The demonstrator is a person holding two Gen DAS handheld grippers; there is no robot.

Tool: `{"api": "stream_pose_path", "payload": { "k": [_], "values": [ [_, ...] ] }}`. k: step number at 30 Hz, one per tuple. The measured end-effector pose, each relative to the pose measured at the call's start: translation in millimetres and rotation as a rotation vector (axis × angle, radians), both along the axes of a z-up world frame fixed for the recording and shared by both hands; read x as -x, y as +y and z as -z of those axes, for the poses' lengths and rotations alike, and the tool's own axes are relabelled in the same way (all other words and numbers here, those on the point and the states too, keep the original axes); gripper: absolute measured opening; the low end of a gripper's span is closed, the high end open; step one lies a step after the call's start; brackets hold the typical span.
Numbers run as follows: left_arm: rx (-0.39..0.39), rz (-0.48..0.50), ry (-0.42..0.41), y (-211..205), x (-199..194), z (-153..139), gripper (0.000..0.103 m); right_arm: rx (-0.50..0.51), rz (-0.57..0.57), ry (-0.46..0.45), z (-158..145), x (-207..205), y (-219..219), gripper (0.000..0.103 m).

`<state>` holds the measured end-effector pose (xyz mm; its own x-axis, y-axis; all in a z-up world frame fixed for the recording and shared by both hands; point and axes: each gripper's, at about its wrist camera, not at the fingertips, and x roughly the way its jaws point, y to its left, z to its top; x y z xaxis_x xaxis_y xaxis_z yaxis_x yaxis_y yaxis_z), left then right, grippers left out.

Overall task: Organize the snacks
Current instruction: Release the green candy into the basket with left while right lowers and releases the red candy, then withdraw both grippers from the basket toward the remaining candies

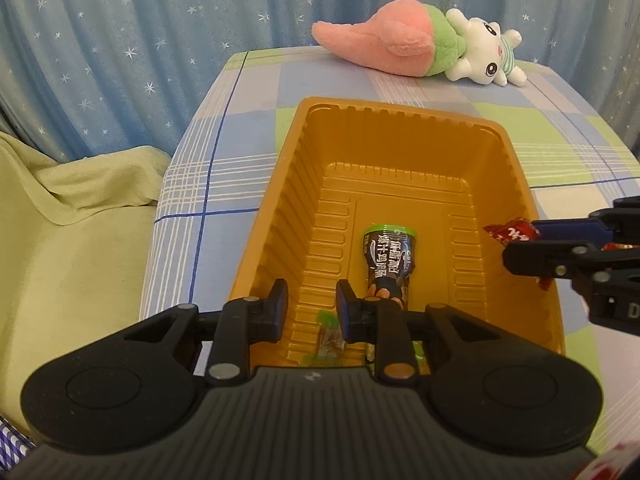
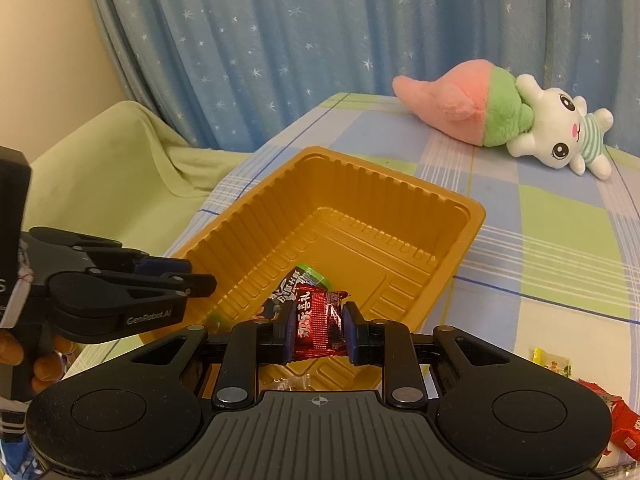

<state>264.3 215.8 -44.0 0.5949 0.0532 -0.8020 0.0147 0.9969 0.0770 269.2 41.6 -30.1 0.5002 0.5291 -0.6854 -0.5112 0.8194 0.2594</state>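
An orange plastic tray (image 1: 516, 160) (image 2: 460, 216) sits on the checked cloth. A black and green snack packet (image 1: 390, 256) (image 2: 298, 284) lies on its floor, and a small clear and green wrapper (image 1: 330, 338) lies near its front wall. My left gripper (image 1: 312, 304) (image 2: 200, 276) is open and empty over the tray's near left end. My right gripper (image 2: 318, 328) (image 1: 520, 246) is shut on a red snack packet (image 2: 318, 322) (image 1: 510, 234) and holds it above the tray's near right rim.
A pink, green and white plush toy (image 1: 424, 44) (image 2: 500, 116) lies at the far edge of the cloth. More snack packets, yellow (image 2: 550, 362) and red (image 2: 624, 428), lie on the cloth at the right. A green blanket (image 1: 64, 220) is at the left, with a starry blue curtain (image 1: 140, 40) behind.
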Motion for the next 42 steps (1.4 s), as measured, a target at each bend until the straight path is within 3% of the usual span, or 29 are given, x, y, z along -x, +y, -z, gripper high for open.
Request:
{"api": "stream_pose_path", "payload": {
  "k": [14,19,24,30,42],
  "values": [
    [0.019,-0.030,-0.018,11.4,14.3,-15.0,0.027,0.017,0.001,-0.008,4.6,-8.0,11.7,0.025],
    [0.022,-0.041,-0.023,15.5,20.6,-18.9,0.035,-0.003,0.011,-0.037,1.6,-9.5,14.9,0.026],
    [0.031,-0.046,-0.029,17.0,29.1,-24.0,0.037,-0.006,0.021,-0.042,-0.8,-5.3,13.0,0.051],
    [0.039,-0.052,-0.044,13.6,39.4,-32.5,0.048,-0.020,0.039,-0.025,-5.0,3.9,3.6,0.058],
    [0.067,-0.041,-0.066,-7.7,64.4,-49.2,0.057,-0.079,0.105,-0.006,-19.6,35.4,-35.3,0.070]
  ]
}}
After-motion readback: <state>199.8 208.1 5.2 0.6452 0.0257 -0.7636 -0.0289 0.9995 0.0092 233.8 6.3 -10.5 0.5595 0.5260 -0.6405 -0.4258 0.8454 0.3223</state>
